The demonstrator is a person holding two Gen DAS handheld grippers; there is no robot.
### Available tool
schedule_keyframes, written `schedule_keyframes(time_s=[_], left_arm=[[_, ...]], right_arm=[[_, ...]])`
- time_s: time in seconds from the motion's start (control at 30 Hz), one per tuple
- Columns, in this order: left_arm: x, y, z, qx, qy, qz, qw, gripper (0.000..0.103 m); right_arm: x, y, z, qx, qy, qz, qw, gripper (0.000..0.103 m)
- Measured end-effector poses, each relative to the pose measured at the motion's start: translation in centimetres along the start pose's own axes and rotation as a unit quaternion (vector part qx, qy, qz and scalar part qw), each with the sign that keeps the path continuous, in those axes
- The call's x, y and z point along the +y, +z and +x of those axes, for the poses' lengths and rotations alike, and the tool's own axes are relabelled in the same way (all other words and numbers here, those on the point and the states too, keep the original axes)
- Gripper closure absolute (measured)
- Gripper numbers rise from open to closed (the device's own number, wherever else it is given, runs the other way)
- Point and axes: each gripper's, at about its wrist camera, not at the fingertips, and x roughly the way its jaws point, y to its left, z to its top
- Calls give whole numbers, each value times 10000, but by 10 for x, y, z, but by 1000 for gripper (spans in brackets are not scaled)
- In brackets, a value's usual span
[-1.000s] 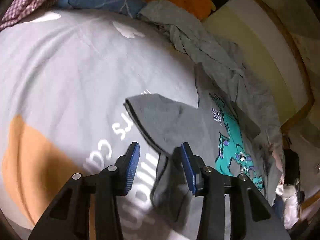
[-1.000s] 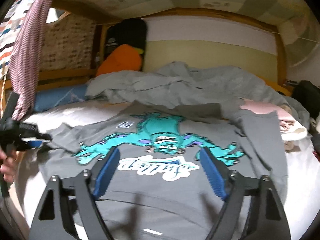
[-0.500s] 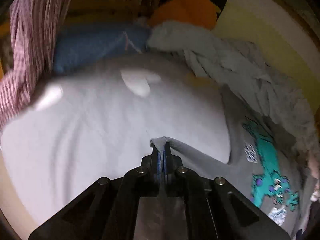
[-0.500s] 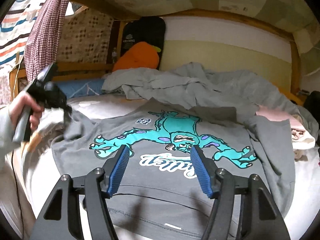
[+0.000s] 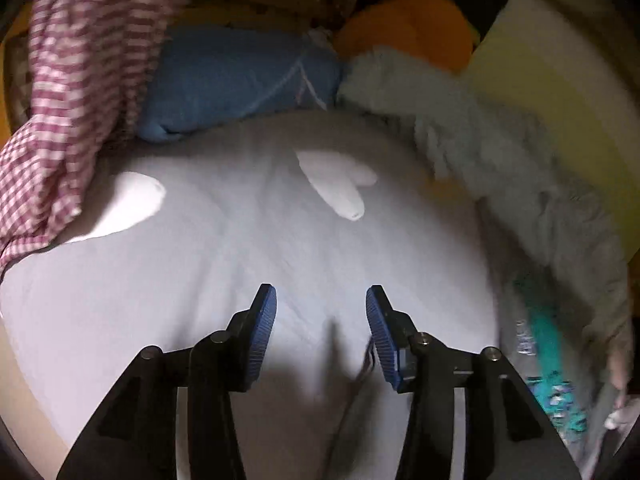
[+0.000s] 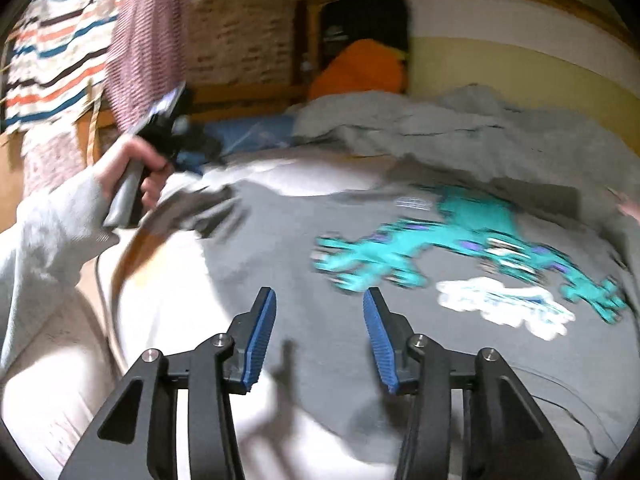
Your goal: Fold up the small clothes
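Note:
A grey sweatshirt (image 6: pixel 304 304) with a teal monster print (image 6: pixel 460 240) lies flat on the white bed sheet (image 5: pixel 200 264). Its left sleeve (image 6: pixel 200 208) stretches out toward the left. My left gripper (image 5: pixel 318 320) is open and empty above the bare sheet; the sweatshirt's printed edge (image 5: pixel 540 344) shows at the right of the left wrist view. In the right wrist view the left gripper's body (image 6: pixel 168 132) is held in a hand above the sleeve end. My right gripper (image 6: pixel 318 320) is open and empty over the sweatshirt's lower left part.
A rumpled grey blanket (image 6: pixel 440 124) lies behind the sweatshirt. A blue pillow (image 5: pixel 240 80) and an orange cushion (image 5: pixel 404 28) sit at the head of the bed. A red checked cloth (image 5: pixel 68 92) hangs at the left. A wooden bed frame (image 6: pixel 248 92) runs behind.
My left gripper was shut on the sleeve half a second ago; it is now open, the sleeve is released and lies stretched out. My right gripper has swung left over the sweatshirt.

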Motion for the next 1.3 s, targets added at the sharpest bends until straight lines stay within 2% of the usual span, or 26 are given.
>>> schedule_keyframes(time_s=[0.03,0.13,0.23,0.3,0.43,0.5,0.6,0.63,0.7,0.8,0.9,1.0,1.1,1.13,1.23,1.27,1.3], left_arm=[[1,0,-8,-45,5,58,10000,57],[1,-6,-17,-15,324,284,9991,57],[10,-7,-24,-180,560,233,9980,57],[16,-5,-29,-322,619,162,9974,57],[40,4,-42,-521,498,-213,9972,57],[47,6,-45,-566,575,-289,9963,57],[52,5,-46,-525,583,-271,9965,57],[49,4,-45,-509,569,-212,9969,57],[39,4,-41,-497,522,12,9974,57],[20,2,-36,-473,370,341,9976,57],[7,0,-23,-171,-109,512,9985,57],[-13,-9,-5,362,-631,753,9945,57],[-41,-26,18,1221,-1546,845,9768,57],[-50,-32,26,1466,-1669,755,9721,57],[-64,-49,49,1998,-1695,378,9643,60],[-65,-52,54,2091,-1696,207,9629,65],[-65,-55,53,2086,-1673,62,9636,81]], right_arm=[[10,5,4,-29,62,-108,9999,58],[51,29,28,-127,351,-552,9978,58],[93,46,58,-55,714,-925,9931,59],[124,51,78,5,916,-1475,9848,62],[159,60,105,57,593,-2190,9739,64],[171,66,127,330,339,-2321,9715,64],[177,63,148,698,214,-2492,9657,66],[179,60,154,829,132,-2548,9634,70],[179,59,164,853,-190,-2516,9639,97],[167,63,153,573,-248,-2063,9765,99],[135,71,117,74,-400,-1288,9908,99],[99,72,78,-220,-405,-583,9972,99],[69,70,57,-336,-501,-237,9979,99],[63,68,53,-327,-534,-209,9978,99],[57,58,47,-240,-615,-147,9977,99],[53,55,48,-183,-628,-82,9978,99],[50,53,47,-161,-597,-13,9981,99]])
